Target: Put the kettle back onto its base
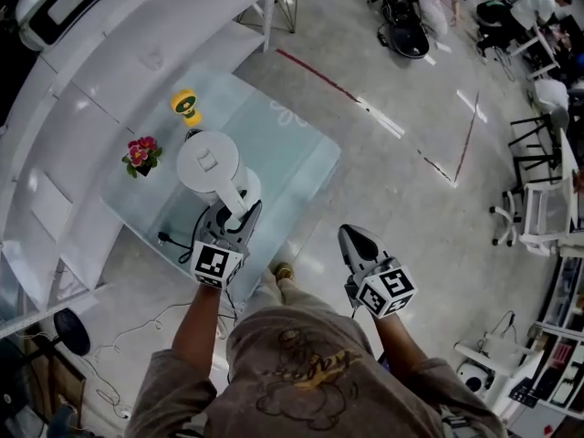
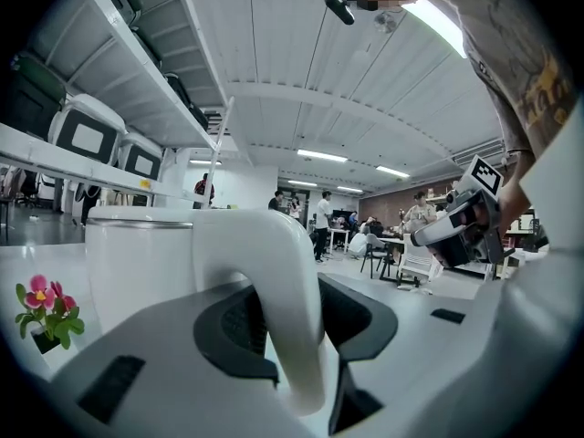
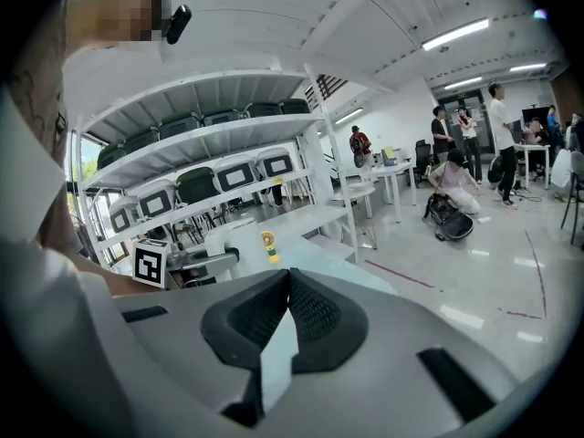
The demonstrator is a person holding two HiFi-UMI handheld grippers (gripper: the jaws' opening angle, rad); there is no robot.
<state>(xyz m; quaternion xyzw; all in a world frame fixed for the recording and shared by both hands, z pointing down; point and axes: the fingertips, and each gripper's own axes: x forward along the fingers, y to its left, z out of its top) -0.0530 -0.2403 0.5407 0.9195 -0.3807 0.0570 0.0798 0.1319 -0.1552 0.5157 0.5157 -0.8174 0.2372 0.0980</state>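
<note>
Kettle (image 1: 208, 162) beside potted flowers (image 1: 140, 154), yellow object (image 1: 186, 107), glass table (image 1: 292, 153)

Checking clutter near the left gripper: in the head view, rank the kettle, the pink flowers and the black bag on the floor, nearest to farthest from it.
1. kettle, its handle between the left gripper's jaws.
2. pink flowers, just left of the kettle.
3. black bag, far off at upper right.
</note>
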